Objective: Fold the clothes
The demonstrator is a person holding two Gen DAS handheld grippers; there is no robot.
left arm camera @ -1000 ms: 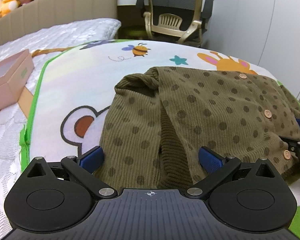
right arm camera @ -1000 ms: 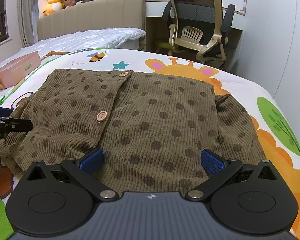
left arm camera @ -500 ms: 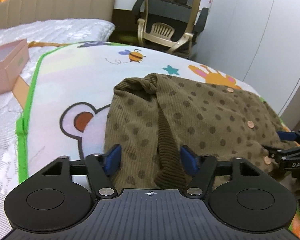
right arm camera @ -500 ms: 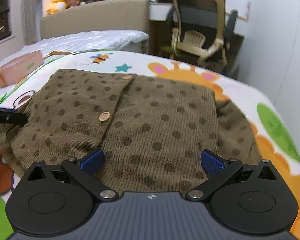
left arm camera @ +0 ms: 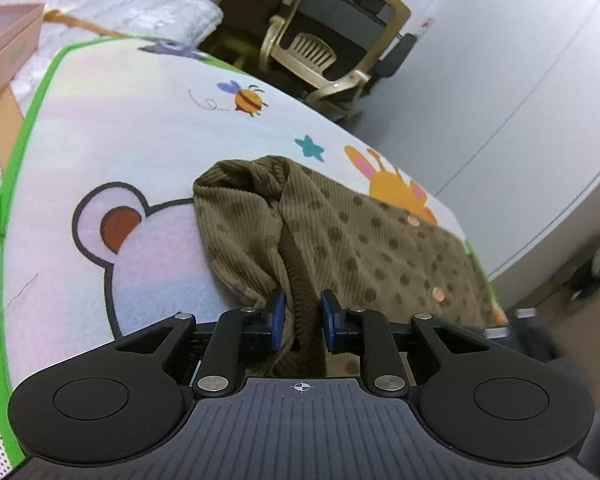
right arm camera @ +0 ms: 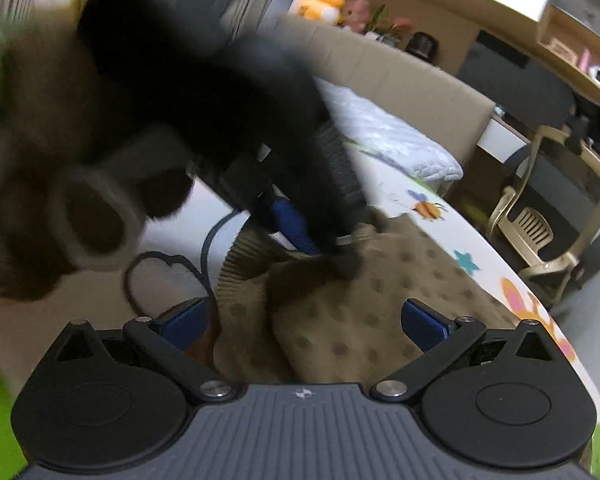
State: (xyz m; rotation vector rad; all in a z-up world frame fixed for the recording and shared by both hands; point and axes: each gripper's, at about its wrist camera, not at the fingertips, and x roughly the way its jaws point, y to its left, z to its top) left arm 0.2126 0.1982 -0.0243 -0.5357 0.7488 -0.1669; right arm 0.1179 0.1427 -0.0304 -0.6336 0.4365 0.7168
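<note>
Left wrist view: the left gripper (left arm camera: 302, 322) is clamped on the near edge of a brown polka-dot corduroy shirt (left arm camera: 352, 240), its blue pads (left arm camera: 278, 320) pinching a darker ribbed fold of the cloth. The shirt lies on a cartoon-print play mat (left arm camera: 132, 132) spread over the bed, right of a printed bear face (left arm camera: 140, 248) and near a printed bee (left arm camera: 250, 100). A pink box (left arm camera: 4, 52) sits at far left. An office chair (left arm camera: 332, 44) stands beyond the bed.

Right wrist view: the right gripper (right arm camera: 304, 322) has its jaws spread wide, hovering just over the shirt (right arm camera: 364, 304) with cloth between the pads but not pinched. The left gripper (right arm camera: 292, 228), badly blurred, fills the upper left, its blue fingertips down at the shirt's far edge. Plush toys (right arm camera: 332, 2) sit on the shelf behind the headboard (right arm camera: 400, 72); the chair (right arm camera: 556, 208) is at right.
</note>
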